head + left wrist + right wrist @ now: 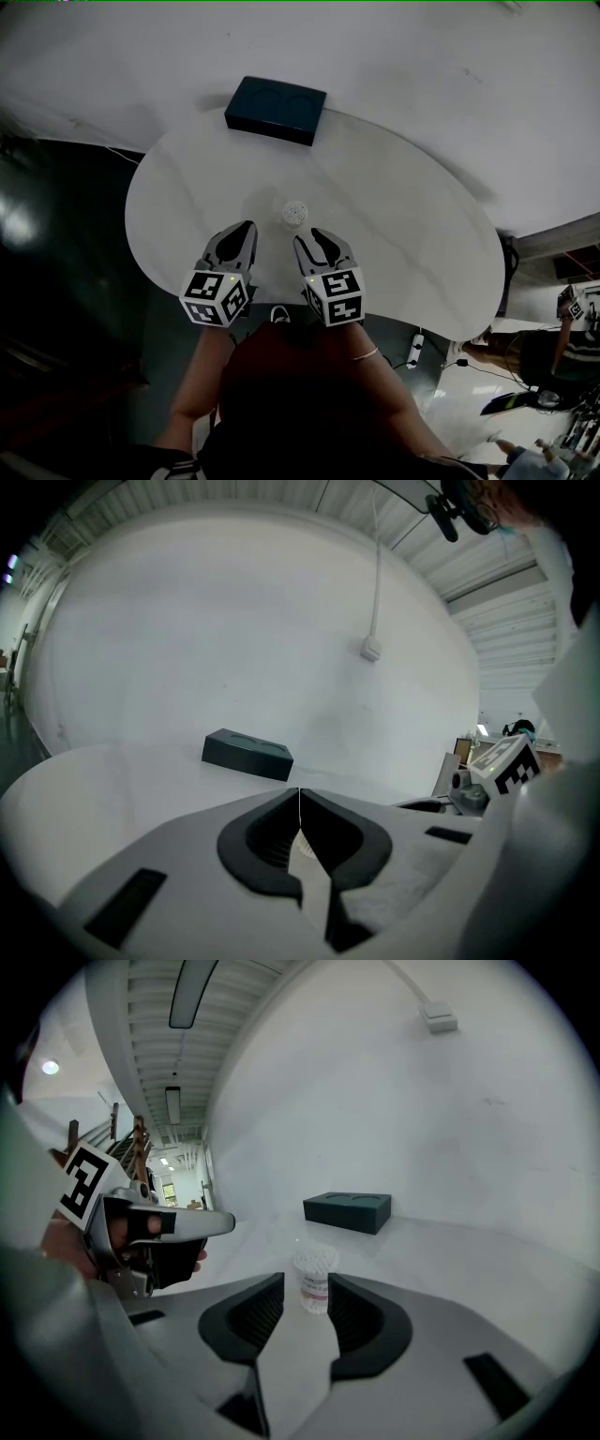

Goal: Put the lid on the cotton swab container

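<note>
The cotton swab container is a small clear tub standing upright near the middle of the round white table. Its top shows the white swab tips. I cannot make out a lid in any view. My right gripper sits just short of the container, which stands beyond its tips; in the right gripper view that gripper is open with nothing between its pads. My left gripper rests to the left of the container. In its own view the left gripper is shut, and I see nothing between its jaws.
A dark rectangular box lies at the table's far edge, also visible ahead as the box and the box. A power strip lies on the floor at the right. Another person stands at the lower right.
</note>
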Demonstrator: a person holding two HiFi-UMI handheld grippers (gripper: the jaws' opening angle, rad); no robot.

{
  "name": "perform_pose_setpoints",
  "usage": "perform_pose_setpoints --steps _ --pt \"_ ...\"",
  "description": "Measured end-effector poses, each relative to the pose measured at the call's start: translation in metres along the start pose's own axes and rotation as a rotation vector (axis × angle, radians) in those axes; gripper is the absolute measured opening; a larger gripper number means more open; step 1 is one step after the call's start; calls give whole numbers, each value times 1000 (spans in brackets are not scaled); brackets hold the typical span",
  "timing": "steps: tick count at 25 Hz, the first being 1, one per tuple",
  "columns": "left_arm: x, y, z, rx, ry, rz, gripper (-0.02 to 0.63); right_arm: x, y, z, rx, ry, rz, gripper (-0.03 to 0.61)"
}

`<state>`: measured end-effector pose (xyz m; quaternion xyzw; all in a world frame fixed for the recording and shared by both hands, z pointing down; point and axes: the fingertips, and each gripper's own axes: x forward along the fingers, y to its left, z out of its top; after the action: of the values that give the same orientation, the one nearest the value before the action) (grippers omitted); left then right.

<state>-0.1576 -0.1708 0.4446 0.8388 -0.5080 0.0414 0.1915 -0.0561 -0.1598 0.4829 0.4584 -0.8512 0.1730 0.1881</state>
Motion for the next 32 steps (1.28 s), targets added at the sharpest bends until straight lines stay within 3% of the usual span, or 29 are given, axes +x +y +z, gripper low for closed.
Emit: perform_pose_setpoints --steps 9,32 --pt "11 10 5 11 3 4 25 22 1 -12 -12 61 16 248" --pt "42 21 -9 -17 57 -16 25 69 -7 -24 -116 136 50 252"
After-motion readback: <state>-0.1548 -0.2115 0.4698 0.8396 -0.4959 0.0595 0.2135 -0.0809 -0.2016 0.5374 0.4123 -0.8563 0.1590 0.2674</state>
